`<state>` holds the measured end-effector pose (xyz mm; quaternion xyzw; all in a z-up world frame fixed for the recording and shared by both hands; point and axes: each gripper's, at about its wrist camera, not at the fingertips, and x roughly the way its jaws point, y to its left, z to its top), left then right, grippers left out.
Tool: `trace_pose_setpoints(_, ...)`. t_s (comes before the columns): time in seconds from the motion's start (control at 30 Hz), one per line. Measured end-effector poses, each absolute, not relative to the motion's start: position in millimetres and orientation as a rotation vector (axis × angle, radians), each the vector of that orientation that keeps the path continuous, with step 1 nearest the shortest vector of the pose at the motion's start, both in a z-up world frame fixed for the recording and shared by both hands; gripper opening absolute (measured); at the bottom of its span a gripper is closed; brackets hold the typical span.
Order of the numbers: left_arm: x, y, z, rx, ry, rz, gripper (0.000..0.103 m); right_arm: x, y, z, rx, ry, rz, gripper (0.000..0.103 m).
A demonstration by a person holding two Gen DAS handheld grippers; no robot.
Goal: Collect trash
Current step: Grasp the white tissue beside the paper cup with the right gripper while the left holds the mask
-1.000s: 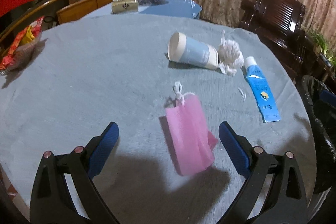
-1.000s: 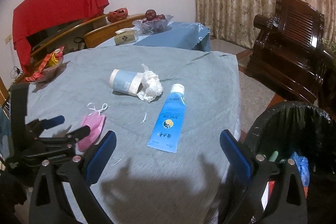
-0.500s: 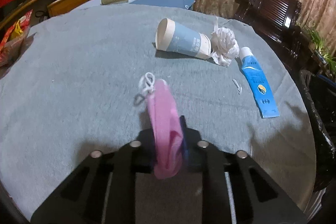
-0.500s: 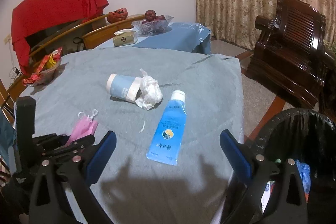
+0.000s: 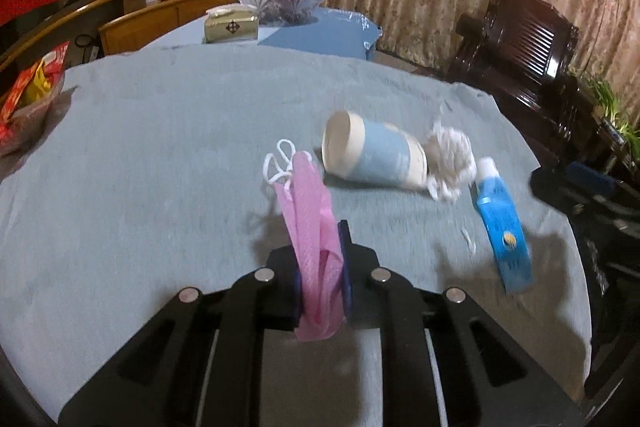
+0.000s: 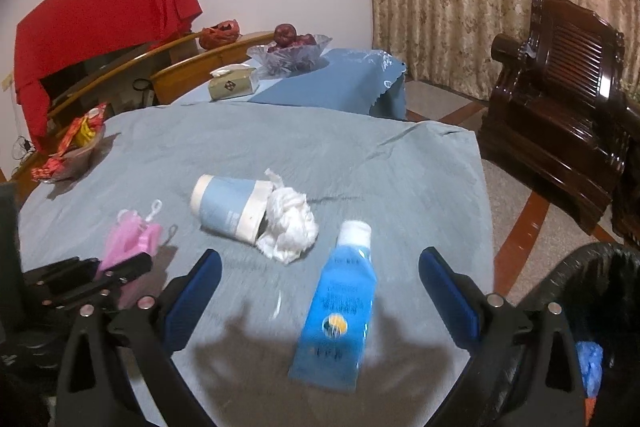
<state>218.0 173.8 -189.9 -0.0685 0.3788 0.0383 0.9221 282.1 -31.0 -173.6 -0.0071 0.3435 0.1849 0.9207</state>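
Left gripper [image 5: 320, 279] pinching crumpled pink mesh face mask [image 5: 310, 223], lifted clear for binning. Right gripper [image 6: 320, 291] spread wide, straddling blue plastic tube [image 6: 340, 307], likely next pick.

Left gripper [image 5: 321, 269]: wide open a second ago, now clamped on the pink face mask [image 5: 312, 227].
Mask: flat on the grey tablecloth [image 5: 140, 155] before, now pinched upright and lifted off it.
Right gripper [image 6: 320, 287]: brought closer over the blue tube [image 6: 338, 307].

Pink mask [image 5: 312, 227], blue tube [image 6: 340, 311]
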Motion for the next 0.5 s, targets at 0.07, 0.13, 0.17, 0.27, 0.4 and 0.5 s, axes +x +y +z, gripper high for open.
trace_pose_setpoints(0.07, 224, 176, -187, -0.137, 0.768, 0.077, 0.014, 292, -27, -178, -0.018, 0.717, 0.380, 0.095)
trace_pose_setpoints(0.13, 232, 178, -185, -0.134, 0.759, 0.077, 0.014, 301, -21, -182, -0.030, 0.732, 0.382, 0.091)
trace_pose_setpoints(0.17, 236, 178, -184, -0.133, 0.755, 0.076, 0.014, 305, -19, -184, -0.034, 0.737, 0.382, 0.090)
trace_pose_setpoints(0.27, 245, 179, -182, -0.125, 0.741, 0.076, 0.014, 316, -10, -188, -0.047, 0.752, 0.393, 0.081)
trace_pose_setpoints(0.4, 254, 184, -180, -0.130, 0.731, 0.081, 0.014, 325, 2, -192, -0.067, 0.766, 0.411, 0.073)
trace_pose_setpoints(0.5, 258, 187, -181, -0.135, 0.729, 0.086, 0.014, 334, 11, -199, -0.086, 0.796, 0.418, 0.063)
